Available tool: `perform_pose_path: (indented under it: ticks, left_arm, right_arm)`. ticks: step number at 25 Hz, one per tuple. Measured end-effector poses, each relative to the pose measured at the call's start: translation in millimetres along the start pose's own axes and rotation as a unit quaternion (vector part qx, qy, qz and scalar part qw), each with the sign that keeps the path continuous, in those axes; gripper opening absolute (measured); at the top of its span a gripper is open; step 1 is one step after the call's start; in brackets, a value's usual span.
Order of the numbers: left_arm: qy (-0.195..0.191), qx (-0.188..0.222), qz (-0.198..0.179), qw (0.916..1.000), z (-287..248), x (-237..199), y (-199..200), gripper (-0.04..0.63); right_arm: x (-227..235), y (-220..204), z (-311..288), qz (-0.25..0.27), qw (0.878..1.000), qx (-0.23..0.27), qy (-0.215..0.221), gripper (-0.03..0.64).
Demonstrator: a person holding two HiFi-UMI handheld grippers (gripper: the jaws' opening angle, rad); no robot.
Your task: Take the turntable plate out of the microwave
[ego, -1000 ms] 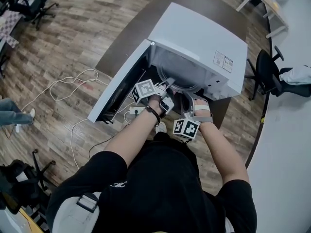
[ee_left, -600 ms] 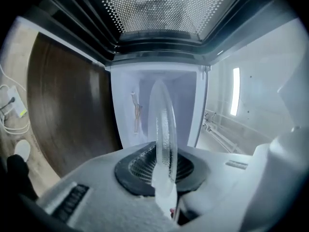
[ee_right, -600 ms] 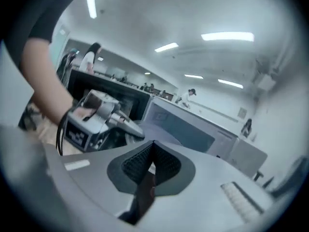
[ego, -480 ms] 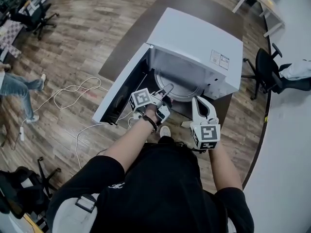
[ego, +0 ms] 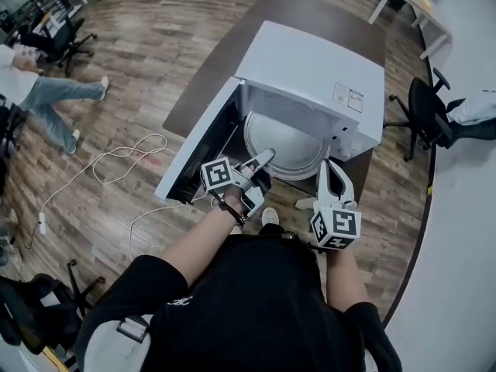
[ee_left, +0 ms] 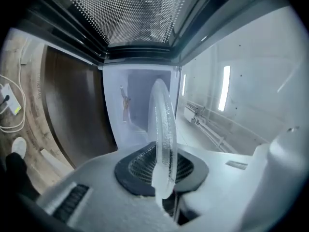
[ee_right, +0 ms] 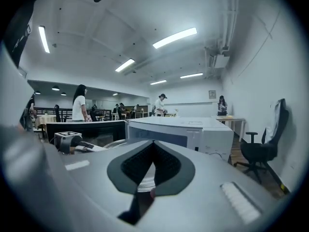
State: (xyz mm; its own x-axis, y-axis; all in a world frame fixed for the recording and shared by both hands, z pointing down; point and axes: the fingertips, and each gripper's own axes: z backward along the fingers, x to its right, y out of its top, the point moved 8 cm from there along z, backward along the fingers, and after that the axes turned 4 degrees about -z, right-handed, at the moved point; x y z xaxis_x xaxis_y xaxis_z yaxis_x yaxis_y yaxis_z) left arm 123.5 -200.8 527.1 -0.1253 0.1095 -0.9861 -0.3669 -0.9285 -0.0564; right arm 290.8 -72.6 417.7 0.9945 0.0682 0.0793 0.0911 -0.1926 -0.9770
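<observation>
The white microwave (ego: 310, 60) stands with its door (ego: 198, 149) swung open to the left. The round glass turntable plate (ego: 291, 142) lies tilted in the cavity mouth, its front rim past the opening. My left gripper (ego: 266, 156) is shut on that front rim. In the left gripper view the plate (ee_left: 163, 124) stands edge-on between the pads of the left gripper (ee_left: 163, 180), with the cavity (ee_left: 137, 98) behind. My right gripper (ego: 327, 167) is shut and empty, right of the plate by the microwave's front right corner. The right gripper view shows the right gripper (ee_right: 152, 146) closed, the microwave (ee_right: 193, 132) beyond.
The microwave sits on a dark brown table (ego: 225, 49). White cables (ego: 116, 152) trail over the wooden floor at the left. A black office chair (ego: 422, 115) stands at the right, by a white desk (ego: 465, 231). A person (ego: 43, 95) walks at the far left.
The left gripper has drawn back toward me, bringing the plate further out of the cavity. The right gripper has left the plate's edge, rolled over, moved right, and shut.
</observation>
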Motion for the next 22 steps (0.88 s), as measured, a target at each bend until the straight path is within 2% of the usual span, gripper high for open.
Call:
perform_pose_path:
  ticks: [5,13,16,22]
  left_arm:
    - [-0.017,-0.018,0.014,0.9996,16,18,-14,0.038]
    - [-0.026,-0.014,0.023,0.9993,30,47,-24,0.038]
    - [-0.028,-0.020,0.009,0.9994,30,56,-23,0.038]
    - [-0.034,-0.021,0.011,0.9991,30,59,-26,0.038]
  right_arm:
    - [16,6,13,0.001,1.000,0.007,-0.030,0.008]
    - [27,10,25,-0.014,0.997,0.003,-0.079,0.007]
    - [30,10,25,-0.007,0.996,-0.003,-0.086,0.006]
    - [34,7,23,-0.007,0.996,-0.011,-0.090,0.006]
